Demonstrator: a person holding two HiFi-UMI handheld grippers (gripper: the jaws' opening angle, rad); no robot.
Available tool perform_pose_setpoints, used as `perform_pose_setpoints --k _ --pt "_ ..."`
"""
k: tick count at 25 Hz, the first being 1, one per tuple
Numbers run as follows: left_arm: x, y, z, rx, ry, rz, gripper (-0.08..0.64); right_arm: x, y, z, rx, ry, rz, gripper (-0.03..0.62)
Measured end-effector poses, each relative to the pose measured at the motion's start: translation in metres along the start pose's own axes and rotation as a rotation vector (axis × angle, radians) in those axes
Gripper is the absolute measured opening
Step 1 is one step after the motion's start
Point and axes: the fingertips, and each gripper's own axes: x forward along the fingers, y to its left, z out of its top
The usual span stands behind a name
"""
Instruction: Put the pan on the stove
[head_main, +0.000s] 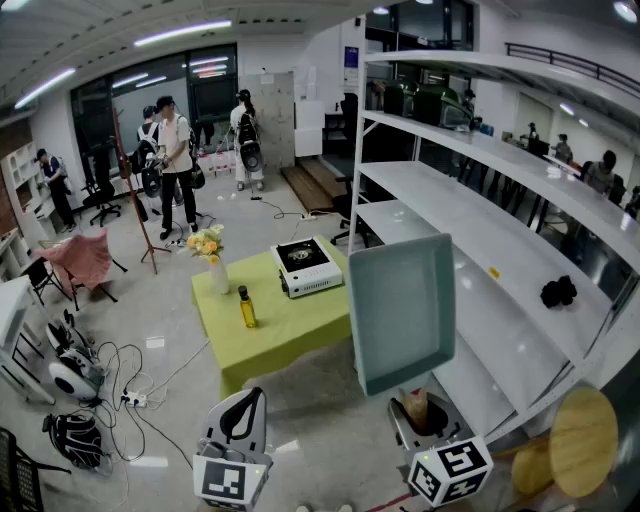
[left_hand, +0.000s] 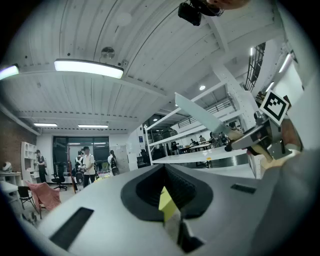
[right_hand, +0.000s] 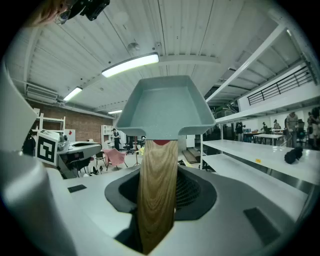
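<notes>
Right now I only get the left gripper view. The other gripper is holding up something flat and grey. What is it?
Observer: A square pan. The right gripper is clamped on its wooden handle.
Visitor: Where would it go?
Observer: On a small stove with a bare burner, standing on a green table ahead.
Visitor: Anything else on that table?
Observer: A yellow bottle and a white vase of flowers, both left of the stove.
</notes>
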Motion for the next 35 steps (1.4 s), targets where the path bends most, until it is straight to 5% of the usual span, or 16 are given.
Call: perform_pose_setpoints --k 18,35 --pt "0.023 -0.044 -0.006 0.013 0.039 0.022 0.006 -0.006 -0.051 -0.017 0.024 0.036 -0.002 0.138" --pt "0.069 -0.074 -0.009 0.031 -0.011 0.046 0.006 0.007 -0.103 -0.029 0.037 0.016 -0.002 0.14"
